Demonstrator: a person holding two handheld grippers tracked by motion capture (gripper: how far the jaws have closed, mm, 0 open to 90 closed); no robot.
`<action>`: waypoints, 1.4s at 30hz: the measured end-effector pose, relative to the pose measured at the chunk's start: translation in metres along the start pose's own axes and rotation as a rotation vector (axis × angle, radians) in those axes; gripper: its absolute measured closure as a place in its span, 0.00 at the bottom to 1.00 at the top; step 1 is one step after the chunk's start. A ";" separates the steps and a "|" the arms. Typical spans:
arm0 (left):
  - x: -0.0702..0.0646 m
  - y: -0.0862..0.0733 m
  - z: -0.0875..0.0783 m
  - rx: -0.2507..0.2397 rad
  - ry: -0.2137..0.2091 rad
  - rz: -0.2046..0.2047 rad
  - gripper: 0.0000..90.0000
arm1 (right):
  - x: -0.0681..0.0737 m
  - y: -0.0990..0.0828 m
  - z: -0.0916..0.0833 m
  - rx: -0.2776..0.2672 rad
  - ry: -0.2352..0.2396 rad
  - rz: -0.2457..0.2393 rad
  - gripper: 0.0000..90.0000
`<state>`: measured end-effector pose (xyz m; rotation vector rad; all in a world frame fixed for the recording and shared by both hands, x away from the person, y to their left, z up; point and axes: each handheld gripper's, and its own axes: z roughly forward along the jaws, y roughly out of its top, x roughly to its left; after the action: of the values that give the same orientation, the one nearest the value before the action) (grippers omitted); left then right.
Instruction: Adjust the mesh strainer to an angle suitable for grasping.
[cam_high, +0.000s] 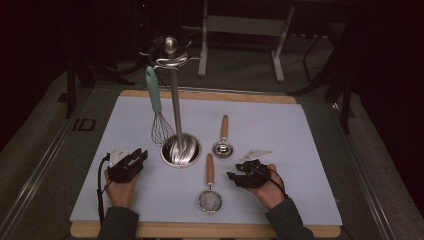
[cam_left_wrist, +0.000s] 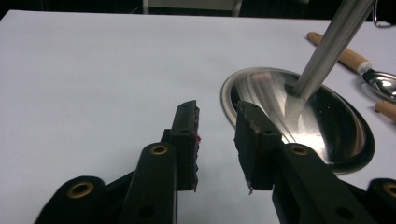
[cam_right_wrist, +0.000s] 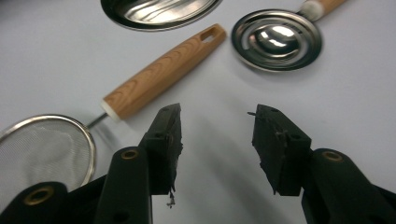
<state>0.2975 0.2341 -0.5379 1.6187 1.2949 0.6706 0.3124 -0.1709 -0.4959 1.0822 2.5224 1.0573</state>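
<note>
The strainer (cam_high: 210, 200) lies near the table's (cam_high: 300, 125) front edge, its wooden handle pointing toward the far edge and its mesh bowl toward the person. The right gripper (cam_high: 231, 176) rests just to its right with jaws wide apart and nothing between them, aimed leftward at the handle. The left gripper (cam_high: 142, 155) sits toward the front left corner, jaws partly parted and empty, facing the stand (cam_high: 181, 149). A whisk (cam_high: 159, 107) hangs on the stand. The measuring spoon (cam_high: 222, 145) lies beside the base, handle toward the far edge.
</note>
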 end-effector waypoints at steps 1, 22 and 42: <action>0.000 0.000 0.000 0.004 0.001 0.004 0.77 | 0.002 0.000 0.002 0.005 0.003 0.002 0.58; -0.002 0.000 0.002 0.016 -0.005 0.019 0.75 | 0.028 0.016 0.034 0.029 0.101 0.053 0.61; -0.003 0.000 0.002 0.019 -0.009 0.025 0.75 | 0.031 0.024 0.048 0.053 0.186 0.124 0.58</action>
<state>0.2983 0.2305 -0.5383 1.6533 1.2801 0.6674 0.3249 -0.1122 -0.5111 1.2210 2.6707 1.1801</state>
